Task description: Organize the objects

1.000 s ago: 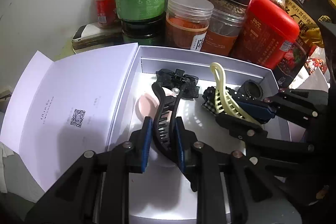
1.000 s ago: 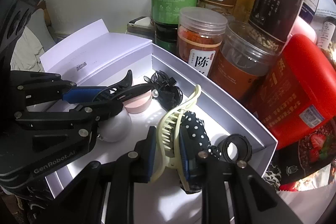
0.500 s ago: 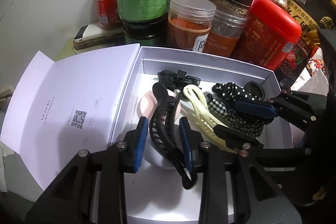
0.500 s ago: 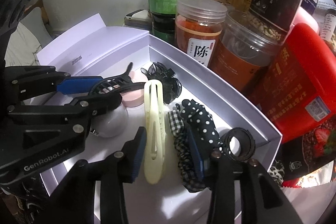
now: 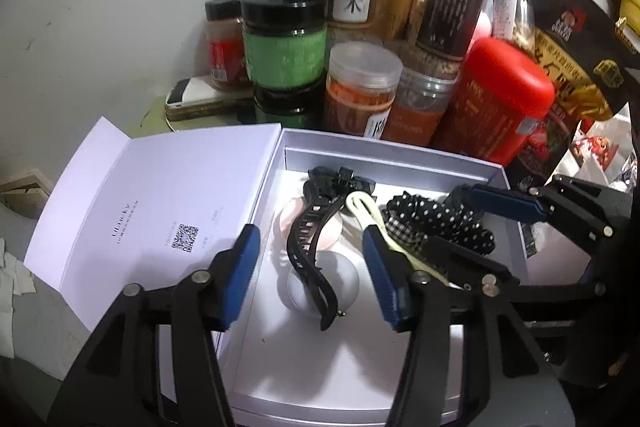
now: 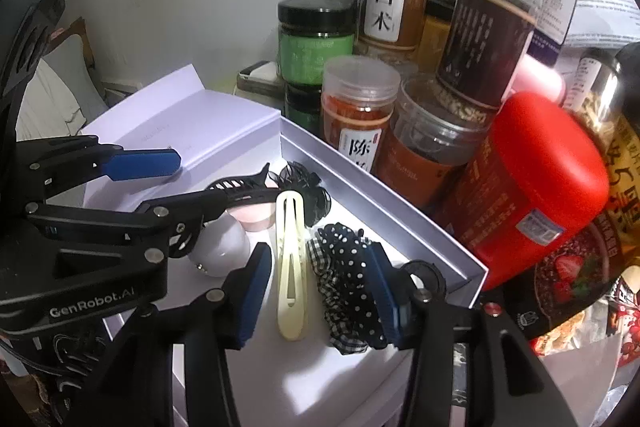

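Note:
An open white box (image 5: 392, 151) holds hair accessories. A black claw clip (image 5: 310, 259) lies across a pink compact (image 5: 288, 215) and a white round case (image 5: 344, 287). My left gripper (image 5: 308, 247) hangs over that clip, its jaws opening, and the blue pads stand clear of it. A cream hair clip (image 6: 290, 267) lies flat beside a black polka-dot scrunchie (image 6: 348, 267). Above these two my right gripper (image 6: 318, 263) is also opening its jaws, with the pads touching neither. Each gripper also shows in the other's view: the left gripper (image 6: 196, 183) and the right gripper (image 5: 444, 217).
The box lid (image 5: 160, 211) lies open to the left. A small black claw clip (image 5: 340, 179) and a black ring (image 6: 428, 275) sit at the box's far side. Several jars (image 5: 360, 87) and a red canister (image 5: 500, 99) crowd close behind the box against the wall.
Both grippers went from shut to open and rose. The left let go of the black claw clip. The right let go of the cream clip, which now lies flat in the box.

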### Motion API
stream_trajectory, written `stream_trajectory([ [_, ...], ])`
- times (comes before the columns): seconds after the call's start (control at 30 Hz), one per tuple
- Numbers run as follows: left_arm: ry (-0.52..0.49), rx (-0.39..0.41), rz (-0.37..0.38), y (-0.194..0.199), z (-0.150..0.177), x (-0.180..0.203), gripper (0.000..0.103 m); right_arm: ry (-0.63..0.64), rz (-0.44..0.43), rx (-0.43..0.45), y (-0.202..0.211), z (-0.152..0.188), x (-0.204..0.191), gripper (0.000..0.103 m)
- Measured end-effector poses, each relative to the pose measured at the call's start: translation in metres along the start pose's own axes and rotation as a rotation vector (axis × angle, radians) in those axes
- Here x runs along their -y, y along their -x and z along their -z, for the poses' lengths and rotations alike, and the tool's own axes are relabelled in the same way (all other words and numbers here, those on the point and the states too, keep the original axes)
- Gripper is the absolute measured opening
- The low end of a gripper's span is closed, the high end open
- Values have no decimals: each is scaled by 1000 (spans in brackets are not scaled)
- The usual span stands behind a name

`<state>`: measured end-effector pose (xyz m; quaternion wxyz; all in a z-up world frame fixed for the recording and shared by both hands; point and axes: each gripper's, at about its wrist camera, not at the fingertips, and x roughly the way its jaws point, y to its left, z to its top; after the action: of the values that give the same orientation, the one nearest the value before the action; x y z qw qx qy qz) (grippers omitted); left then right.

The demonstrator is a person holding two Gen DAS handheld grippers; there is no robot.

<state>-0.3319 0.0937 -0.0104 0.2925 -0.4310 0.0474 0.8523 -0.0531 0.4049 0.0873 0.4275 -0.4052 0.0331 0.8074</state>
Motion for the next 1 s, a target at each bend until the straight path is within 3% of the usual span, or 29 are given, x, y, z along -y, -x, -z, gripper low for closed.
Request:
stream_trajectory([
  [0.27,36,25,-23,25,-2,1,59,-21,-8,4,16,-5,1,55],
  [0.6,54,100,-47,91,-10,-4,59,-32,14,55,67,-13,-2,63],
  [1.0,55,172,-67,159,8,-1,76,-8,51,123,139,-5,-27,67],
])
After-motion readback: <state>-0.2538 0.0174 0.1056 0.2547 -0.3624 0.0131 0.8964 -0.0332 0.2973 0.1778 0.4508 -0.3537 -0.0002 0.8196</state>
